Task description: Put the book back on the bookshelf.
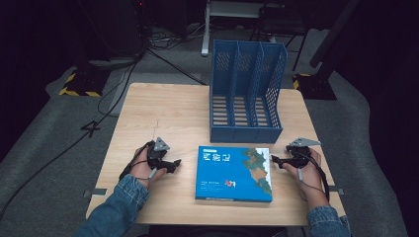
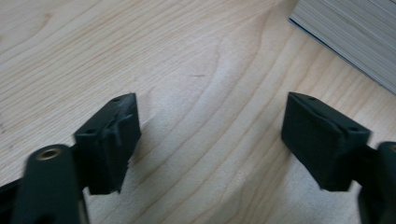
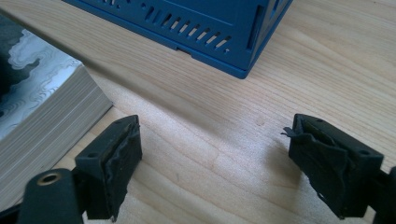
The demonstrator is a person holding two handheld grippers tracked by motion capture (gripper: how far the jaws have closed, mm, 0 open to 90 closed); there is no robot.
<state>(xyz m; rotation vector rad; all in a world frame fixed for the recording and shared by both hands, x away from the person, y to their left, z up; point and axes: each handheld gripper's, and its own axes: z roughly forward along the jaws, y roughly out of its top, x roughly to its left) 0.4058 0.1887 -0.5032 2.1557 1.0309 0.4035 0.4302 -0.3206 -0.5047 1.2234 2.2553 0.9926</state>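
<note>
A thick book [image 1: 233,173] with a blue cover lies flat on the wooden table [image 1: 168,113], near the front edge. Behind it stands a blue perforated file rack [image 1: 245,94] with three slots. My left gripper [image 1: 175,163] rests on the table just left of the book, open, with bare wood between its jaws; the book's page edge [image 2: 350,32] sits ahead to the upper right. My right gripper [image 1: 274,160] is at the book's right side, open and holding nothing. The right gripper view has the book's page edge [image 3: 51,121] at left and the rack's base corner [image 3: 205,28] ahead.
Black cables [image 1: 104,98] trail over the grey floor left of the table. Dark stands and equipment feet [image 1: 79,84] sit behind the table. Bare wood [image 1: 163,118] spreads left of the rack.
</note>
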